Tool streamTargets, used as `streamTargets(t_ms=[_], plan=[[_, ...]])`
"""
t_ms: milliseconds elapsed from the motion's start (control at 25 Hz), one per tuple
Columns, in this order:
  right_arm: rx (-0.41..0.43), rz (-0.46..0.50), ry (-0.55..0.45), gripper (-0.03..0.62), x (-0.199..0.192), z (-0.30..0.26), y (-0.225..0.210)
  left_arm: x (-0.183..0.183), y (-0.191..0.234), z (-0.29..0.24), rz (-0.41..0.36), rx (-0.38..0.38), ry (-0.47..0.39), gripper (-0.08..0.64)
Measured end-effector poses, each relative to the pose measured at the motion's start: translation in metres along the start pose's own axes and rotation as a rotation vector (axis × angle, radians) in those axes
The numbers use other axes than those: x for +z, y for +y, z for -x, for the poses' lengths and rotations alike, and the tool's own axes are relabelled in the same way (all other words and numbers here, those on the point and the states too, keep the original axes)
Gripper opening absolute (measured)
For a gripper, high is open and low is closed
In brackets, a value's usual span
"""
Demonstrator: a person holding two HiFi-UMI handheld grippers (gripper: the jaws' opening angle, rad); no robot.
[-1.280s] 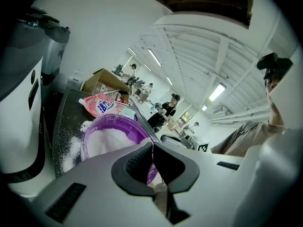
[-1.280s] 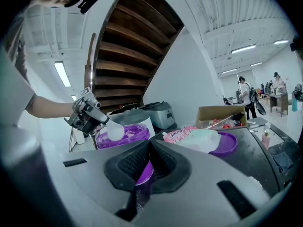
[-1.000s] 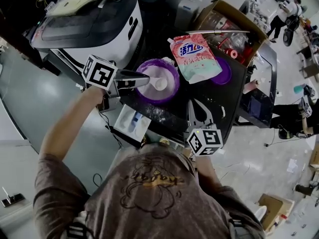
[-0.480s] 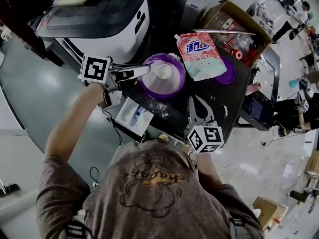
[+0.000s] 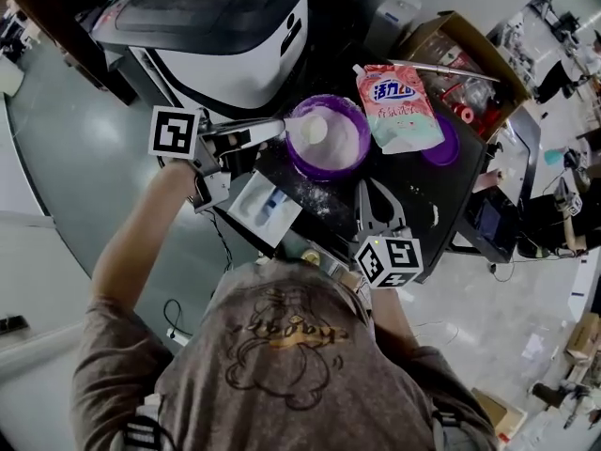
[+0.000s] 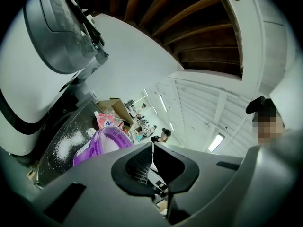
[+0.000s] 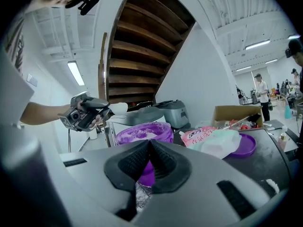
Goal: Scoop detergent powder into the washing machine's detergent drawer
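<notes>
My left tongs are clamped on the thin handle of the white scoop, whose heaped bowl hangs over the purple powder tub, toward its 10 o'clock rim. My right tongs are closed with nothing between them. They sit at the tub's 5 o'clock and point toward it, over a bare stretch of the dark surface dusted with spilled powder. At the tub's 7 o'clock, off the surface's near edge, a white drawer with a blue insert lies just beneath my left tongs. Beyond it, at 9 o'clock, is open grey floor. The washing machine crowds the 11 o'clock side. The pink detergent pouch touches the tub at 2 o'clock and partly covers a purple lid. A cardboard box closes off the far corner.
</notes>
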State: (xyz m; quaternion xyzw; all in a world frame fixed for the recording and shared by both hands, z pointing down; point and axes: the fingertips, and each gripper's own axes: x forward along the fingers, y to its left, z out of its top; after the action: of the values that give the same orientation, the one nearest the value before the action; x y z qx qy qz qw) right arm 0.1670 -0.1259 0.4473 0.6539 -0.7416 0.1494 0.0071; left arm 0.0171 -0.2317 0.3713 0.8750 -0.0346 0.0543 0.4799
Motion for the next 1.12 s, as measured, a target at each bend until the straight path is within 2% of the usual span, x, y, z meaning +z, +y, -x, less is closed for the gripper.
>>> streamTargets(t_ms=[600, 1120], plan=[[0.143, 0.019, 0.035, 0.002, -0.005, -0.011, 0.055, -0.018, -0.001, 0.067, 0.031, 0.073, -0.126, 0.023], [0.205, 0.033, 0.045, 0.002, -0.006, -0.022, 0.086, -0.035, 0.010, 0.098, -0.022, 0.116, -0.200, 0.023]])
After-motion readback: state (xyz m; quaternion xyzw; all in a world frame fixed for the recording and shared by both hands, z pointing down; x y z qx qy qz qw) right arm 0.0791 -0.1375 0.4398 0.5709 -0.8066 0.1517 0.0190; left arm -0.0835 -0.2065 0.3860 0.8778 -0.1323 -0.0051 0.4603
